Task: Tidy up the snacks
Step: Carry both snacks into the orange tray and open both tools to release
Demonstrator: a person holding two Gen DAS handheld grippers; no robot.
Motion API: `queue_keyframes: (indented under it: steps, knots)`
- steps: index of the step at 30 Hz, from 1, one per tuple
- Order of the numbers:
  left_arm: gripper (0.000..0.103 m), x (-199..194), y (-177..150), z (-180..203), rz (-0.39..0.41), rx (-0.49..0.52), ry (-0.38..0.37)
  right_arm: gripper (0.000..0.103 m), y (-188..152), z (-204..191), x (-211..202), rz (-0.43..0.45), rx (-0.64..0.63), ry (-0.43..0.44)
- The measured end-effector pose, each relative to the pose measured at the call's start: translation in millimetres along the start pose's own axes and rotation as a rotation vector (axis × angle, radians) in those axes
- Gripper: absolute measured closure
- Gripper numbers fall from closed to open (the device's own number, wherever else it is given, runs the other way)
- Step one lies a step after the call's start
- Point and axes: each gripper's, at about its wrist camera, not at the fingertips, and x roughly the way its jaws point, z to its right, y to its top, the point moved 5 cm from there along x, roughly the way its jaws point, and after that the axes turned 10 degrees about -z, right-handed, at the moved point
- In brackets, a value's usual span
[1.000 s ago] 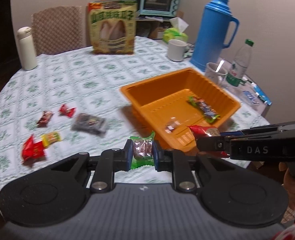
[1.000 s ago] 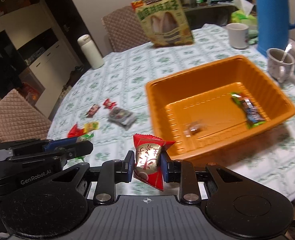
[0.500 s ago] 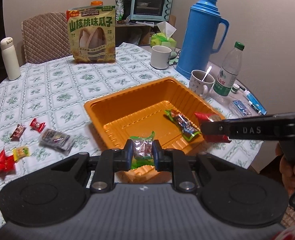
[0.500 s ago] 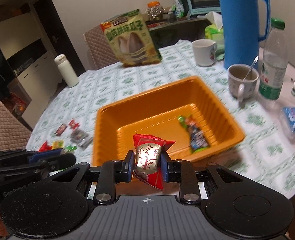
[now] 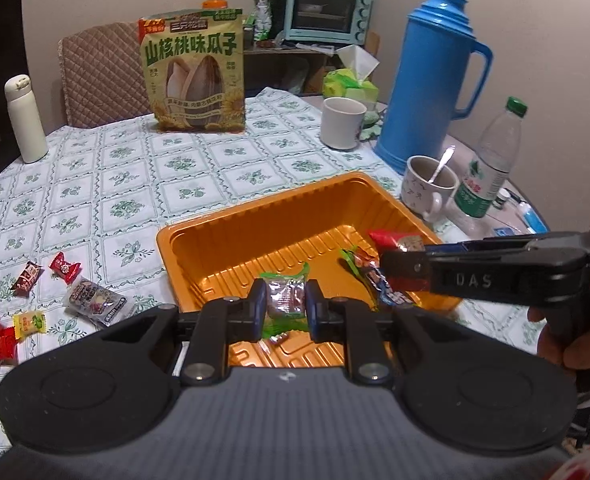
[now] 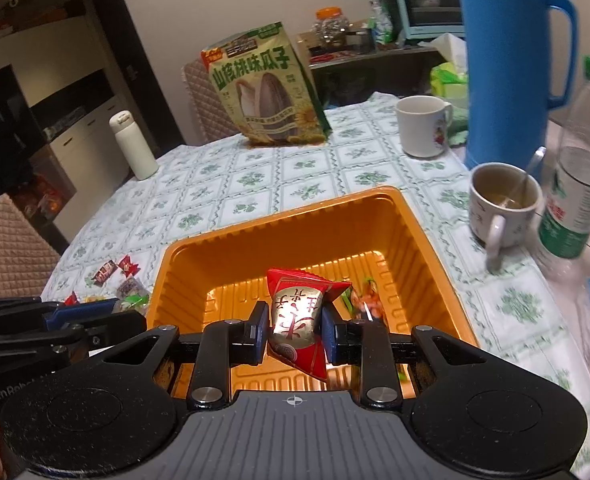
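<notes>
An orange plastic tray [image 5: 255, 236] [image 6: 287, 224] sits on the patterned tablecloth. My left gripper [image 5: 286, 308] is shut on a green-edged silver candy [image 5: 285, 300] above the tray's near end. My right gripper [image 6: 293, 326] is shut on a red and gold snack packet [image 6: 297, 316] over the tray; it also shows from the side in the left wrist view [image 5: 405, 276]. A long multicoloured candy [image 5: 369, 276] and a small brown sweet [image 5: 277, 339] lie in the tray. Several loose candies [image 5: 71, 292] lie on the cloth left of the tray.
A big sunflower-seed bag [image 5: 193, 76] stands at the back. A white flask [image 5: 25, 120] stands far left. A blue thermos [image 5: 427, 80], white mug [image 5: 341, 122], cup with spoon [image 5: 427, 188] and water bottle [image 5: 489, 164] crowd the tray's right side.
Both grippers moved forward over the tray with their snacks still held. The view has shifted right, so the tray now lies directly under both sets of fingers.
</notes>
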Motion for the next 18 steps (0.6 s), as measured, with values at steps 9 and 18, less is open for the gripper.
queue_keyframes:
  steps: [9, 18]
  knots:
    - [0.085, 19, 5, -5, -0.039, -0.027, 0.033, 0.075, 6, 5, 30, -0.025, -0.054, 0.033]
    - [0.085, 34, 6, -5, -0.068, -0.036, 0.037, 0.058, 10, 9, 51, -0.024, -0.044, 0.039]
